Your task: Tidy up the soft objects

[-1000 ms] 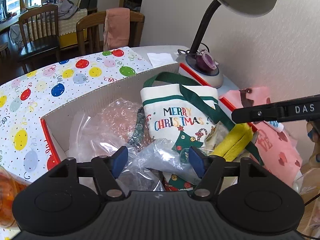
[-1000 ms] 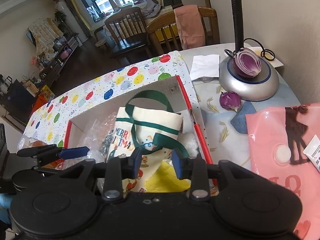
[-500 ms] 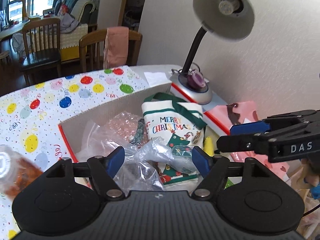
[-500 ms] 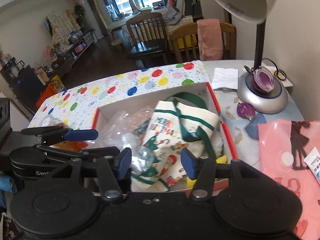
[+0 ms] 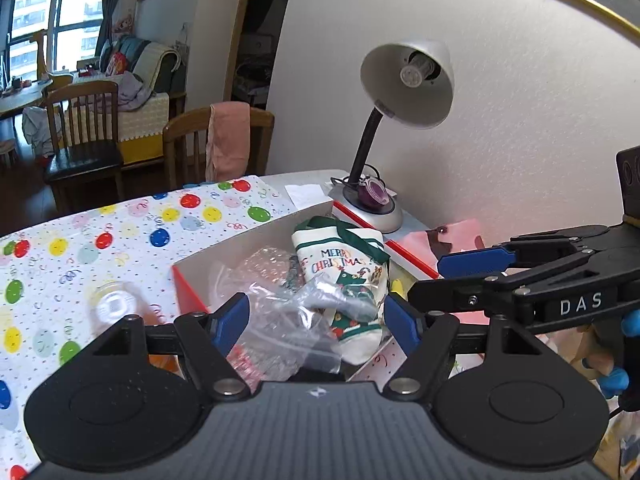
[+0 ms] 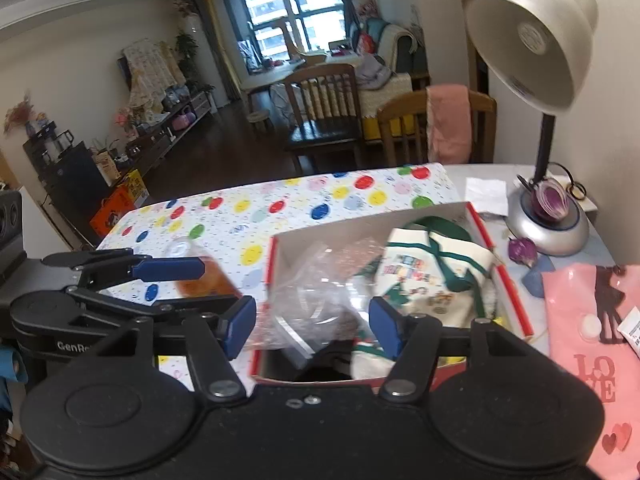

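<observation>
Both tongs hung above the box, empty. Left tongs (image 5: pixel 316 322) stood with jaws wide apart; right tongs (image 6: pixel 312 326) likewise apart, nothing between either pair.

Soft things lay in the red-edged cardboard box (image 6: pixel 276 248) on the worktop (image 5: pixel 120 232): Christmas tote bag (image 6: pixel 432 276) at the box's 3 o'clock side, clear plastic bags (image 6: pixel 312 300) at 9, bubble wrap (image 5: pixel 268 262) behind them toward 12. A pink "LOVE" bag (image 6: pixel 588 320) lay outside the box at 3 o'clock, flat on the worktop.

Risks, as judged: the plastic bags are slick and springy, so a shallow pinch could slip off or drag a neighbour up with it. The tote's green handles could snag a jaw. The bottle of orange contents (image 6: pixel 204 276), at the box's 9 o'clock, sat near the left tongs and might be knocked. The desk lamp (image 5: pixel 404 84) overhung at 1 o'clock; a high lift could strike the shade.

The right wrist view alone showed the pink bag's lettering and the loose purple onion piece (image 6: pixel 522 250) by the lamp base. The left wrist view alone showed the blue-gloved hand (image 5: pixel 616 376) on the right tool.
</observation>
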A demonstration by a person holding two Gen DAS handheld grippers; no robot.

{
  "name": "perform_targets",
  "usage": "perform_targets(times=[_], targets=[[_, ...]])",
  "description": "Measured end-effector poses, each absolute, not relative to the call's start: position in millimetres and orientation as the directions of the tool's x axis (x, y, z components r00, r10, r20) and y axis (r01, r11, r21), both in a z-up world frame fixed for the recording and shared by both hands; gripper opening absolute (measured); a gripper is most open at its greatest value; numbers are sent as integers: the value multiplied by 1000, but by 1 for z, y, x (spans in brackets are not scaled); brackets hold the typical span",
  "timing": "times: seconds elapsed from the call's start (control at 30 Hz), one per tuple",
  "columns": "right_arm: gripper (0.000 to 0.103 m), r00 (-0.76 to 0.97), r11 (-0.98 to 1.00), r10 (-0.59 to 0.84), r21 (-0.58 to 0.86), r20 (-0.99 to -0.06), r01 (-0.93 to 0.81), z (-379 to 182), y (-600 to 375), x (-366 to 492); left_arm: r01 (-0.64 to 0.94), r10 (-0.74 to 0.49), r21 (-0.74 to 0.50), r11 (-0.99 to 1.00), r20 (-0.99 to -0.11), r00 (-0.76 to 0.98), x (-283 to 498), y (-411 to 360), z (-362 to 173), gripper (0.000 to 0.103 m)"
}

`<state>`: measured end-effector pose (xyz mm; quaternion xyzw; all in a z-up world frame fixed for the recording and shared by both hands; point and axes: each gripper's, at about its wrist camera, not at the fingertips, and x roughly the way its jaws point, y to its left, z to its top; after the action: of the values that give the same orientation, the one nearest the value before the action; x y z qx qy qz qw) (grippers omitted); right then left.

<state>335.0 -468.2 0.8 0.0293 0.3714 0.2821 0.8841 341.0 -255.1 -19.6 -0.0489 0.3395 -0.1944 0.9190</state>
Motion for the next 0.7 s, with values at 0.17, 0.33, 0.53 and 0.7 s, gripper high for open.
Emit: perform_targets(times=[0.17, 0.33, 0.53, 0.7], targets=[[64, 588, 836, 528, 254, -613, -487, 8, -447, 309, 326, -389, -215, 921, -587, 710, 316, -231, -12, 74], [68, 619, 842, 526, 252, -583, -478, 10, -430, 286, 323, -392, -223, 920, -573, 719, 295, -208, -7, 74], [76, 675, 864, 493, 216, -549, -455, 10, -416, 257, 316, -387, -223, 922, -554, 737, 270, -182, -5, 82], [84, 706, 870, 484, 200, -517, -450, 8, -405, 236, 304, -373, -216, 928, -540, 754, 250, -165, -3, 84]])
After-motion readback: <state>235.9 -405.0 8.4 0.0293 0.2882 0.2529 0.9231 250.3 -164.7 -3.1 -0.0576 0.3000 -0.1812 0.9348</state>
